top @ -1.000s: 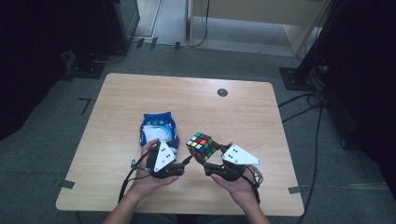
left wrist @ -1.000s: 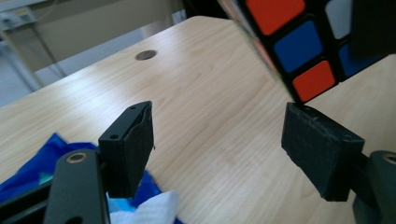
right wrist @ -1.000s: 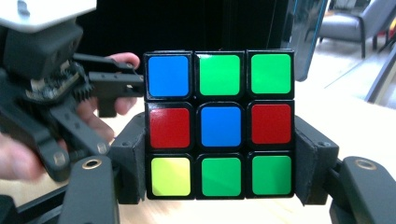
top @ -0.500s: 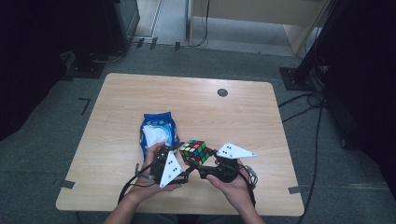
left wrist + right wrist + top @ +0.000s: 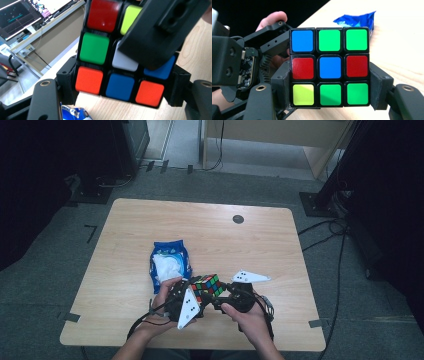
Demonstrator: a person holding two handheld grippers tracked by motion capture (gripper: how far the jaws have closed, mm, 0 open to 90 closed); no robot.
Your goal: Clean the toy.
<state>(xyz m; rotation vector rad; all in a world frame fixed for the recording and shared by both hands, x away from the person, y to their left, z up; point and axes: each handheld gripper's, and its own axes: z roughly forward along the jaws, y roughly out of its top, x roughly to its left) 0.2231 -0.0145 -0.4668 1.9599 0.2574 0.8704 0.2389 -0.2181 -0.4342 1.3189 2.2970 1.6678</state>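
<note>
A scrambled Rubik's cube point(image 5: 206, 286) is held just above the wooden table point(image 5: 250, 250) near its front edge, between both grippers. My left gripper point(image 5: 196, 296) comes at it from the left; its jaws have just been closing. In the left gripper view the cube point(image 5: 100, 50) sits between the pads of the left gripper point(image 5: 122, 87), which touch its bottom row on both sides. My right gripper point(image 5: 220, 296) comes from the right. The right gripper point(image 5: 329, 92) clamps the cube point(image 5: 329, 67) at its lower layers. One right jaw crosses the cube's face in the left gripper view.
A blue packet point(image 5: 170, 262) with white contents lies on the table just behind my left hand. A small dark round spot point(image 5: 238, 219) marks the table's far side. Cables and black stands are on the floor around the table. Monitors point(image 5: 17, 17) stand beyond the table.
Both hands and the cube have shifted slightly left and toward the front edge. The left gripper has turned, so its white plate now points down, and it sits closer against the cube.
</note>
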